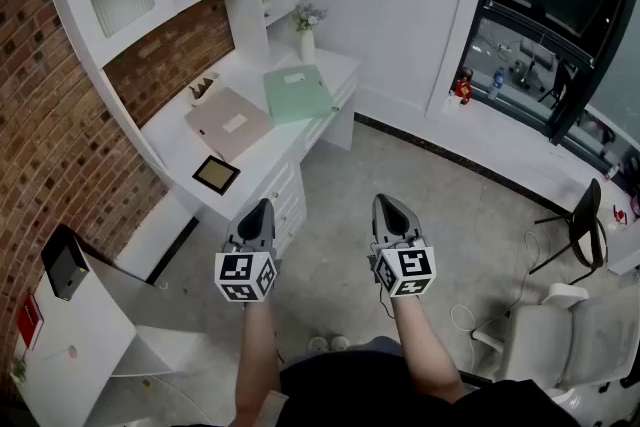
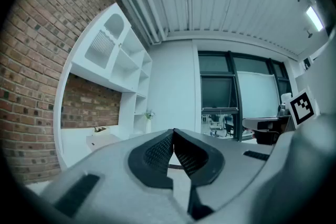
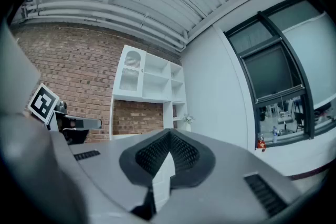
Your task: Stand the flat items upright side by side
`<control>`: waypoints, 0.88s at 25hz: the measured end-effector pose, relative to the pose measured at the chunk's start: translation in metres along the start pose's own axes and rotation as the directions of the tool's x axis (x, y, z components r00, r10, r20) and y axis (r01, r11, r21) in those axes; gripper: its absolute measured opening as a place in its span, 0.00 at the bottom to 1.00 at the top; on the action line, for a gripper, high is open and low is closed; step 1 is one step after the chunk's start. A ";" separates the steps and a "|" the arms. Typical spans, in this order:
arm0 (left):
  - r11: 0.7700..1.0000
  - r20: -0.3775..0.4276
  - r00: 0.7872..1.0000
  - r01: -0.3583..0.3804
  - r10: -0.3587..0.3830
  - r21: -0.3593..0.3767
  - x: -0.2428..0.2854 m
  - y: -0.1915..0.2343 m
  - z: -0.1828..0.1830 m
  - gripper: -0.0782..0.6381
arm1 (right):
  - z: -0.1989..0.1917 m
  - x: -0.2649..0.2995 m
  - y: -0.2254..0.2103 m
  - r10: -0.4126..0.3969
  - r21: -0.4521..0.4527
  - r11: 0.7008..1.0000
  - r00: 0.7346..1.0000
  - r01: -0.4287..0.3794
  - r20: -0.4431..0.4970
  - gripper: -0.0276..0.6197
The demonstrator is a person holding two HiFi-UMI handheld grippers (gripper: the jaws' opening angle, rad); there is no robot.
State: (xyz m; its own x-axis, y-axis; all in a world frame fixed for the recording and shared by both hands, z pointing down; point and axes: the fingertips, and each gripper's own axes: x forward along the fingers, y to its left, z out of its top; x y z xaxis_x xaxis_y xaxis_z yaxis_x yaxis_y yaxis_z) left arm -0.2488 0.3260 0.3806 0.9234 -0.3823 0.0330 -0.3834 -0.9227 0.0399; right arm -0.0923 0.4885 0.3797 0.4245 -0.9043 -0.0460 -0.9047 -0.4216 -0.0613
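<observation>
Hovering level in the head view, the left claw (image 1: 260,211) and right claw (image 1: 388,208) faced the white surface (image 1: 270,151) ahead-left, where a matte green folder (image 1: 298,93) and a tan folder (image 1: 232,122) lay flat, nearer the left claw. Left gripper view: ribbed jaws met, empty. Right gripper view: likewise closed on nothing.

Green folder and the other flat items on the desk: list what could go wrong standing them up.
1. The green folder lies near the desk's front edge; a nudge could slide it off.
2. The vase stands just behind it and could be knocked when the folder is tipped up.
3. The left claw and right claw are shut; unopened, they would shove items, not grip them.
</observation>
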 end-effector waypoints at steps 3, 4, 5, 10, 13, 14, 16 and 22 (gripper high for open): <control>1.000 -0.001 1.000 -0.002 0.002 -0.003 0.000 0.001 -0.001 0.12 | -0.001 0.001 -0.001 -0.005 0.001 1.000 1.000 0.005 0.002 0.04; 1.000 -0.002 1.000 -0.002 0.002 -0.003 0.000 0.001 -0.001 0.12 | -0.001 0.001 -0.001 -0.005 0.001 1.000 1.000 0.005 0.002 0.04; 1.000 -0.003 1.000 -0.002 0.002 -0.004 0.000 0.002 -0.001 0.12 | -0.001 0.002 -0.001 -0.005 0.001 1.000 1.000 0.005 0.001 0.04; 1.000 -0.009 1.000 -0.004 0.004 -0.009 0.000 0.005 -0.003 0.12 | -0.002 0.004 0.003 0.003 0.004 1.000 1.000 -0.003 -0.003 0.04; 1.000 -0.010 1.000 -0.002 0.002 -0.016 0.000 0.006 -0.005 0.12 | -0.003 0.006 0.005 0.009 0.008 1.000 1.000 -0.009 -0.003 0.04; 1.000 -0.011 1.000 -0.001 0.000 -0.018 0.000 0.006 -0.006 0.12 | -0.004 0.006 0.005 0.015 0.011 1.000 1.000 -0.015 -0.003 0.04; 1.000 -0.017 1.000 0.006 -0.006 -0.023 0.002 0.005 -0.008 0.12 | -0.005 0.007 0.006 0.029 0.022 0.999 1.000 -0.029 -0.006 0.04; 0.998 -0.048 0.998 0.027 -0.030 -0.051 0.004 0.004 -0.019 0.12 | -0.013 0.009 0.014 0.054 0.034 0.998 0.998 -0.054 -0.024 0.04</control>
State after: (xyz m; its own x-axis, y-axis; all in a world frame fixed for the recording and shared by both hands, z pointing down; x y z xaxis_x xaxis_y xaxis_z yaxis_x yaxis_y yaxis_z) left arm -0.2471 0.3217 0.3998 0.9327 -0.3517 0.0799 -0.3582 -0.9291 0.0919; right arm -0.1016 0.4737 0.3918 0.3736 -0.9273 -0.0252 -0.9245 -0.3699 -0.0923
